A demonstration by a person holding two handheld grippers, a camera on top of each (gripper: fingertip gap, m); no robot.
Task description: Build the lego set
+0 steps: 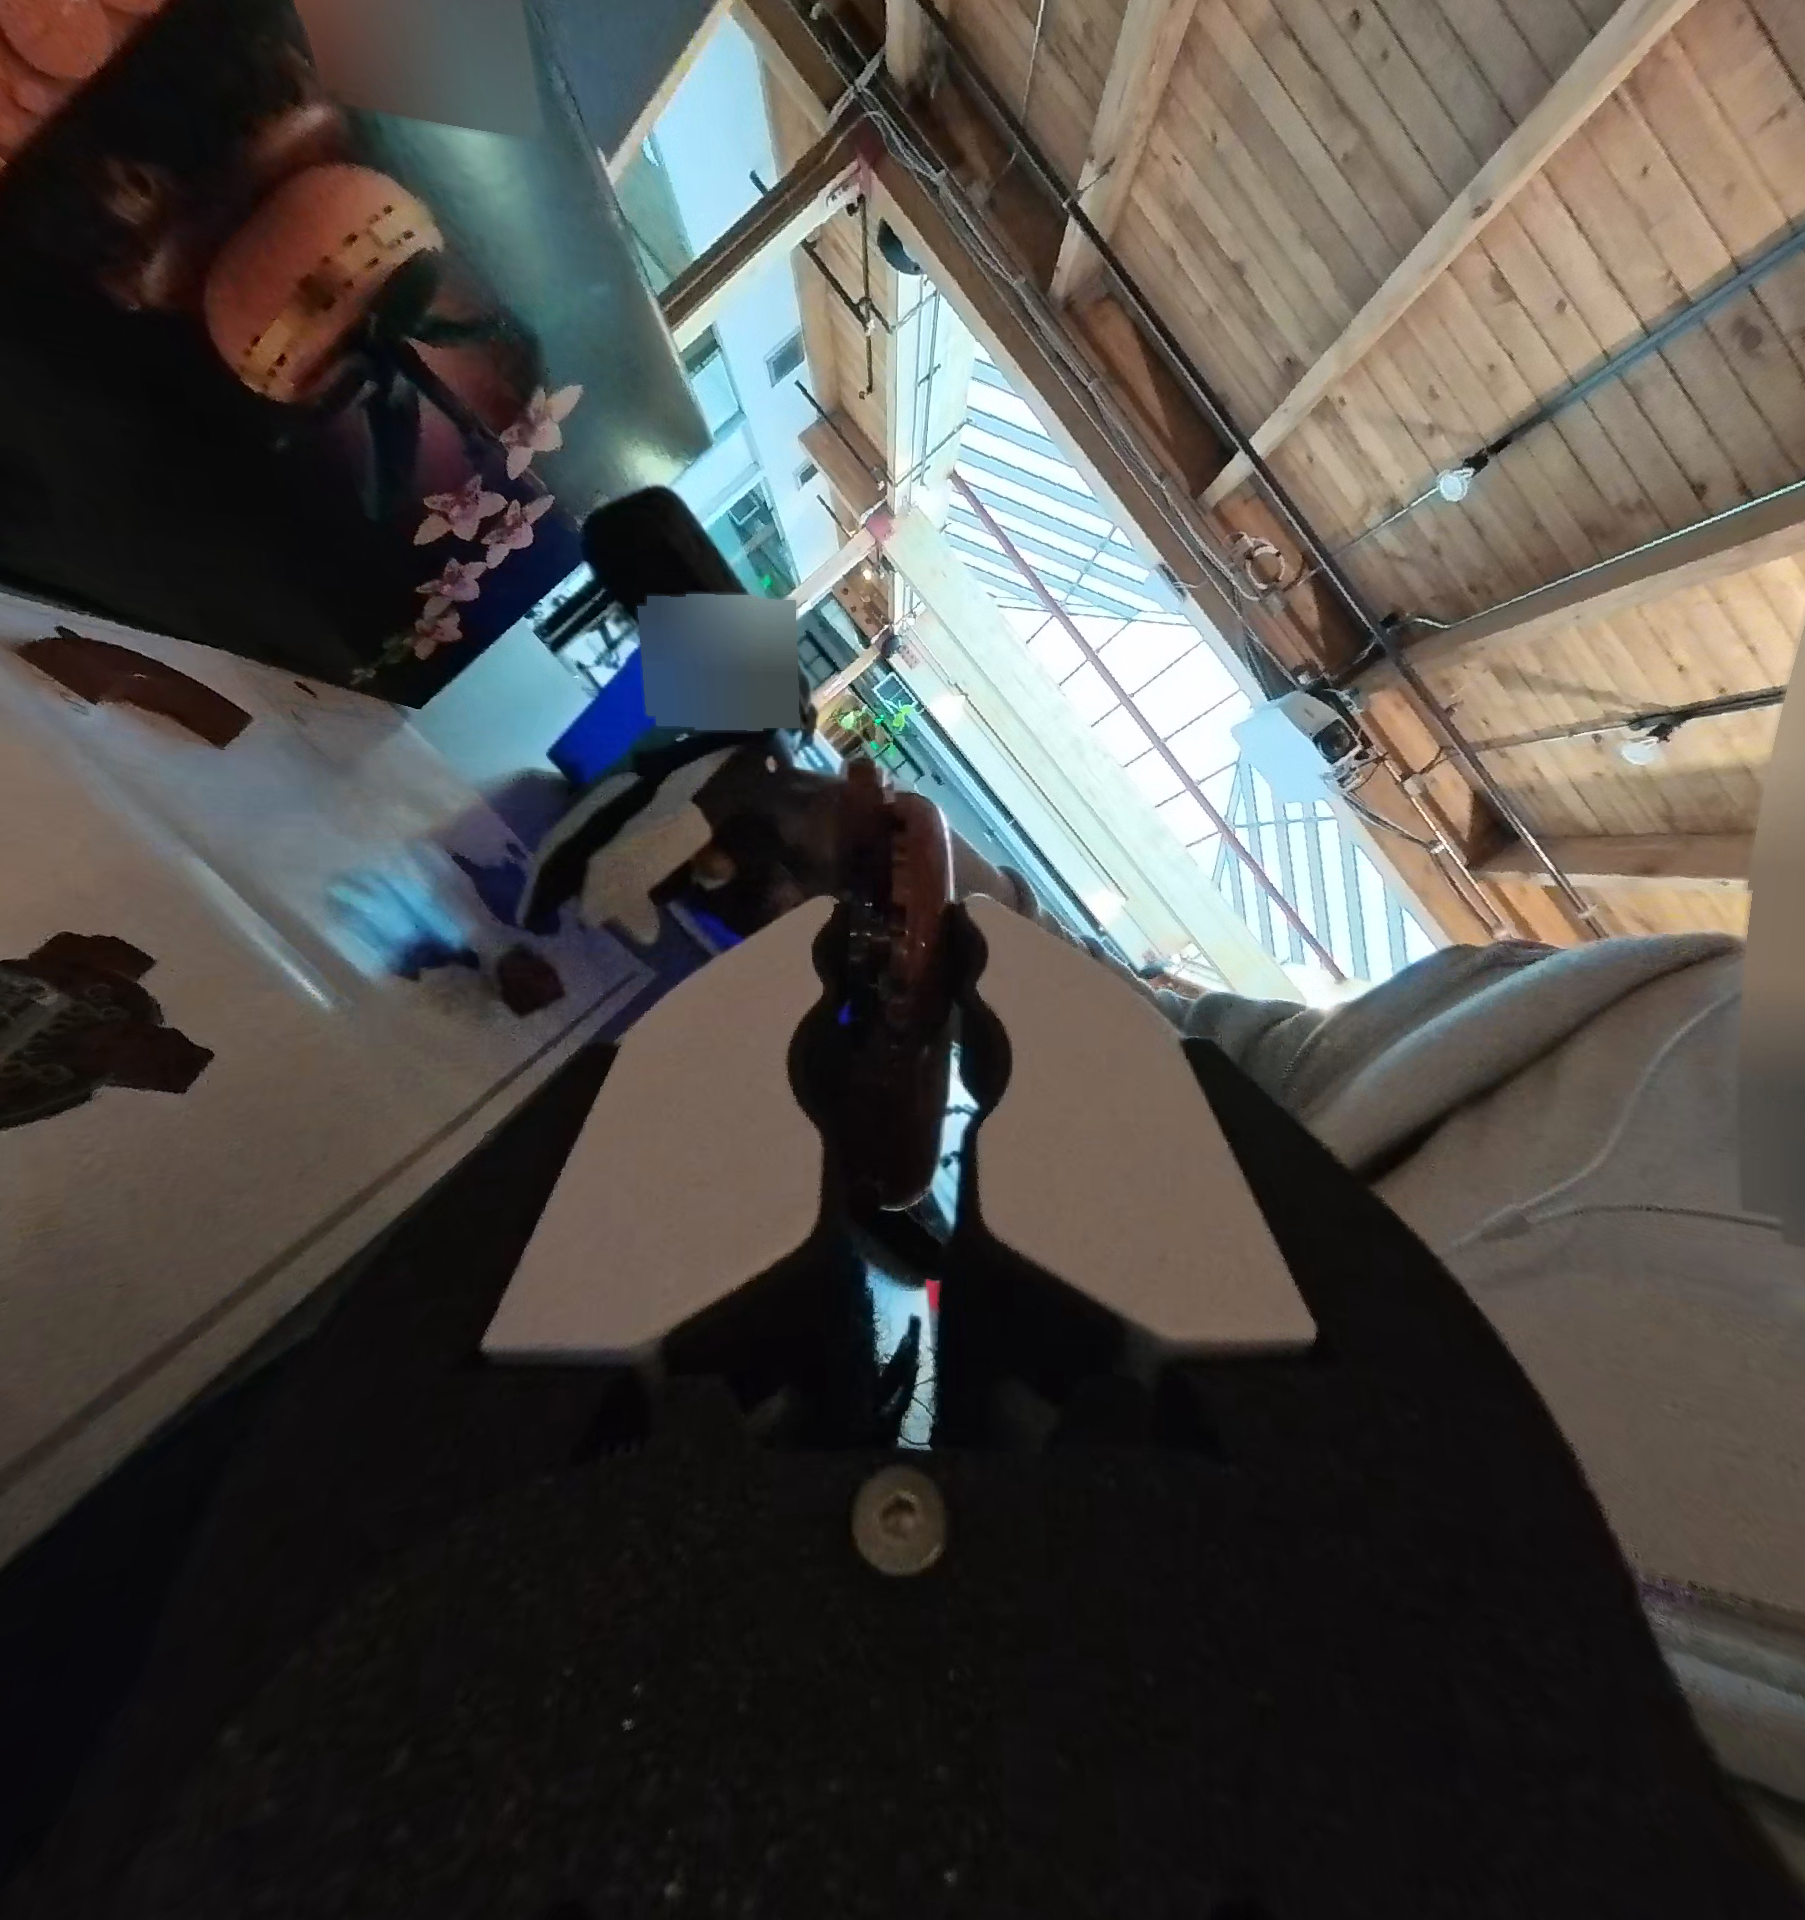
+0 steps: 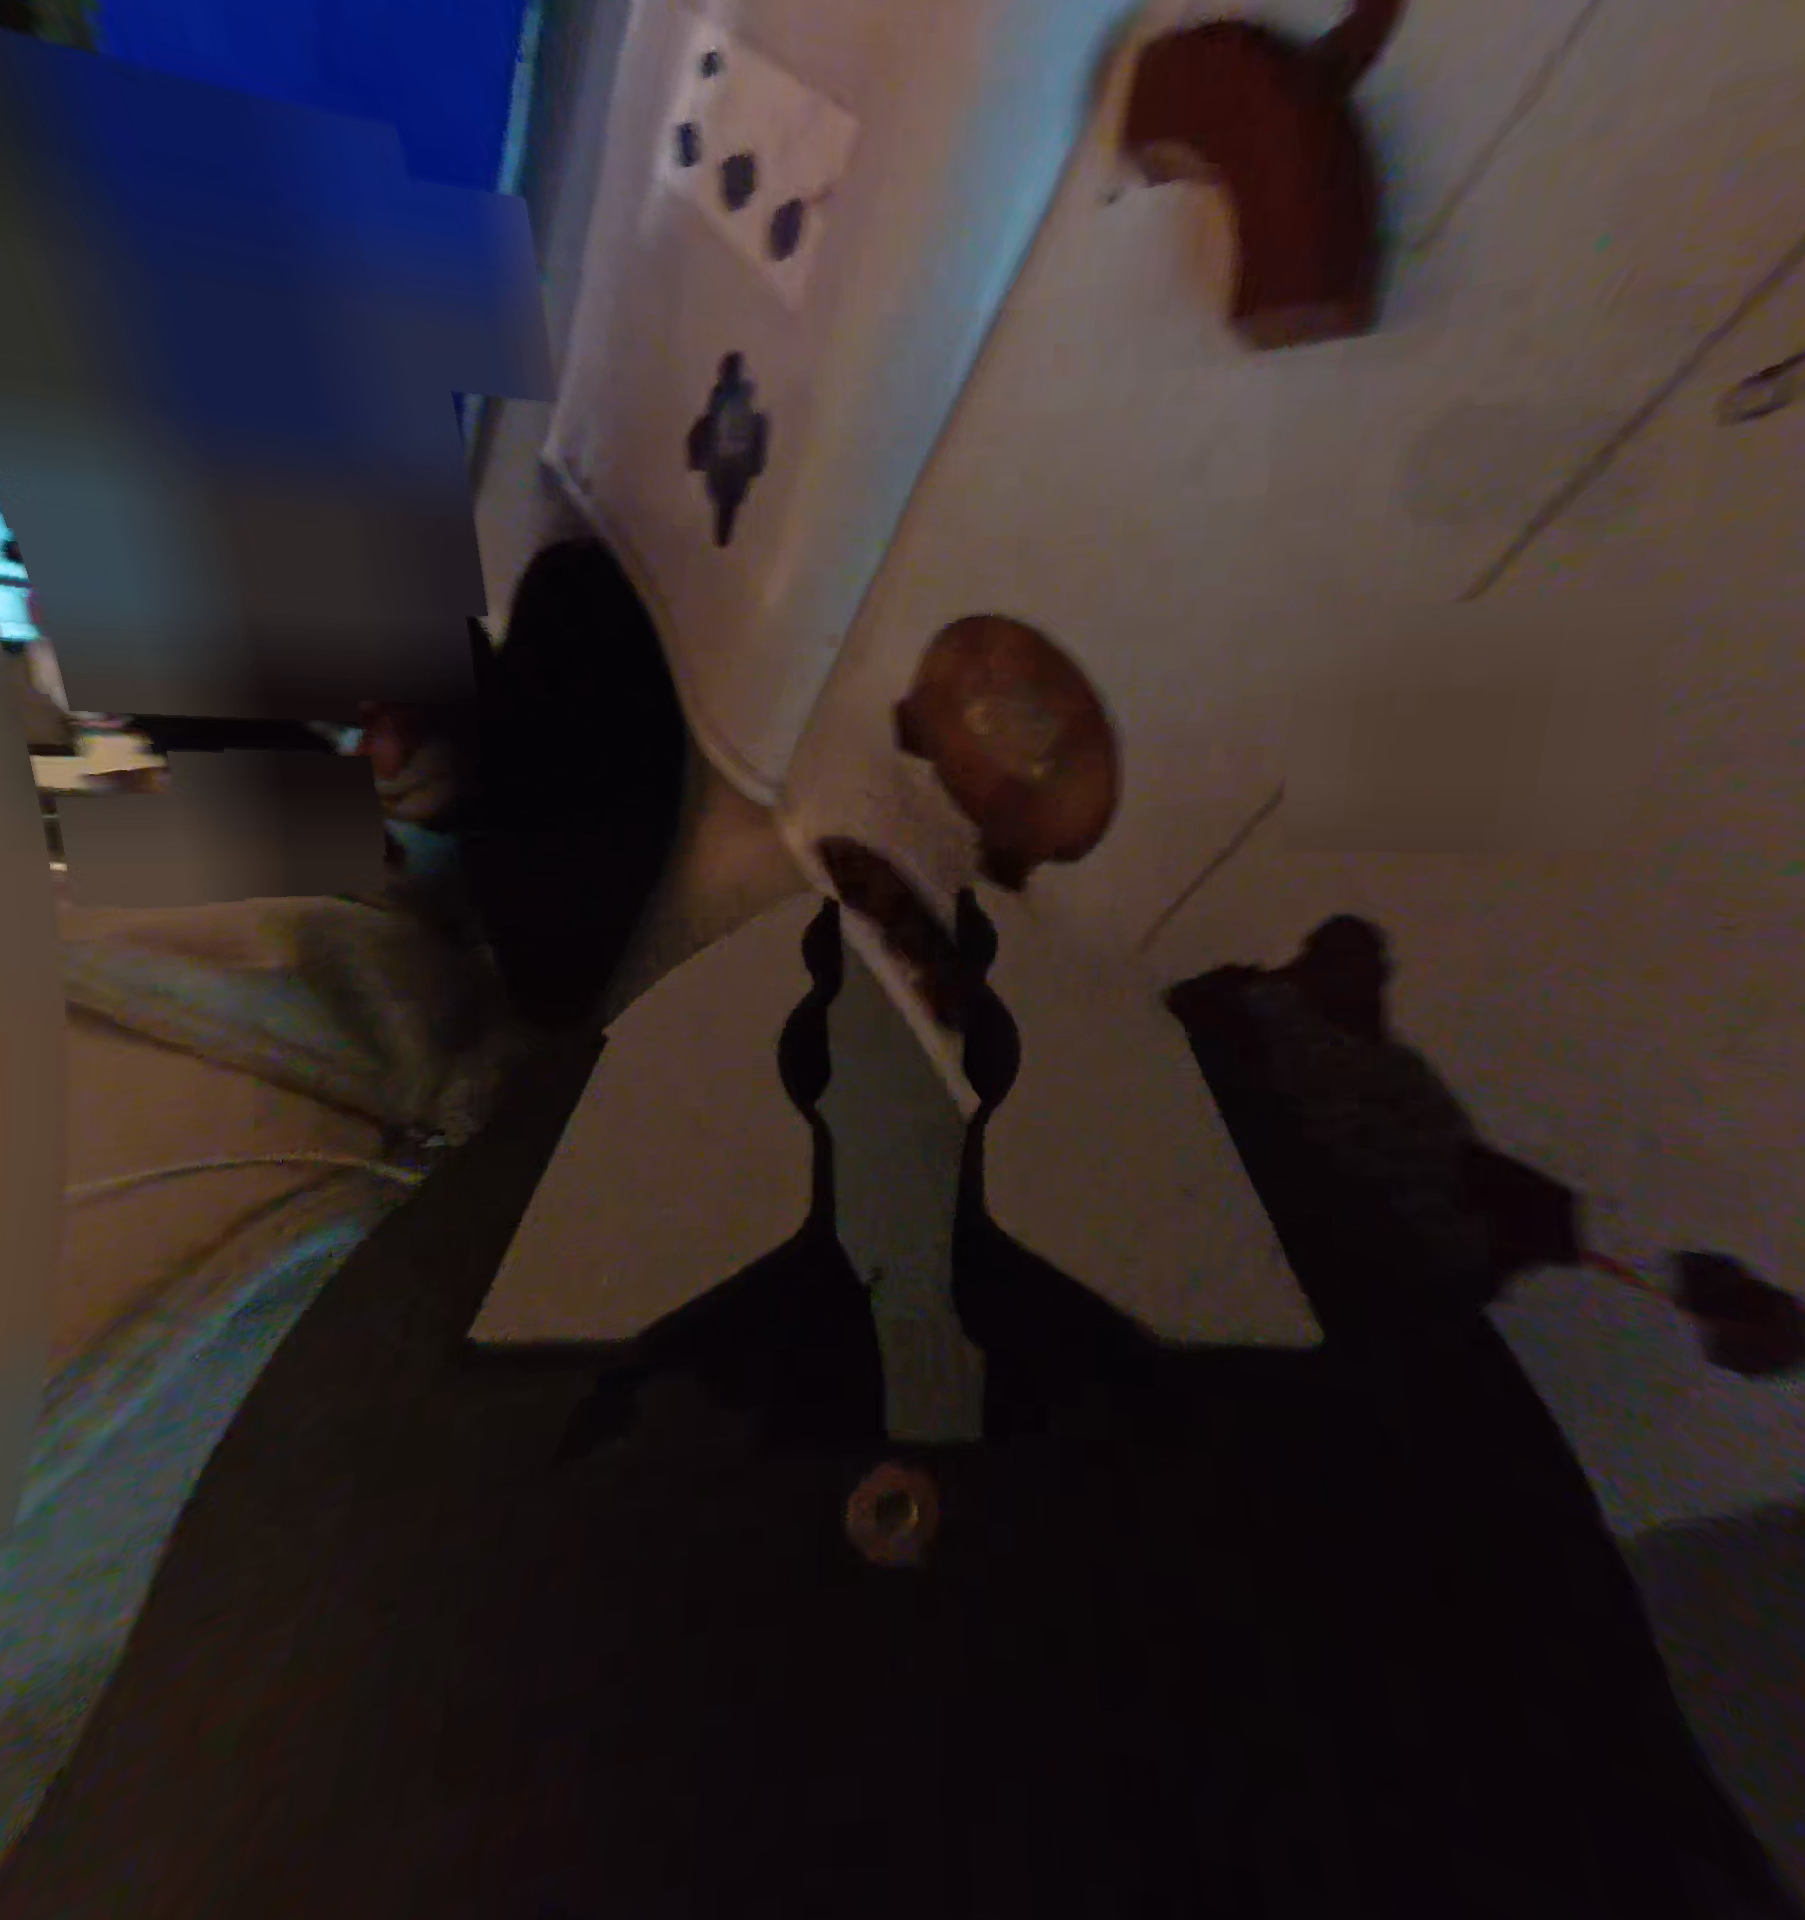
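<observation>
Room: slanted wood-plank ceiling w/ beams (image 1: pixel 1397 260), bright skylight window (image 1: pixel 1116 665), dark flower poster (image 1: pixel 254 364) on the wall. Surface: white sheet-covered tabletop (image 2: pixel 1345 623) w/ brown clips scattered on it (blurry).

Left gripper (image 1: pixel 898 914): jaws narrow, clamped on a dark brown toothed hair claw clip (image 1: pixel 903 935), held up in the air.

Right gripper (image 2: pixel 898 935): jaws narrow, over the white sheet's edge (image 2: pixel 913 1003); grip or not, can't tell.

left wrist view: rolled hard, close over the white table (image 1: pixel 98 1039), facing up past it to the wooden ceiling (image 1: pixel 1397 260) | right wrist view: near that table (image 2: pixel 1397 727), looking along its surface (blurred) | shared: table with its brown and dark pieces
</observation>
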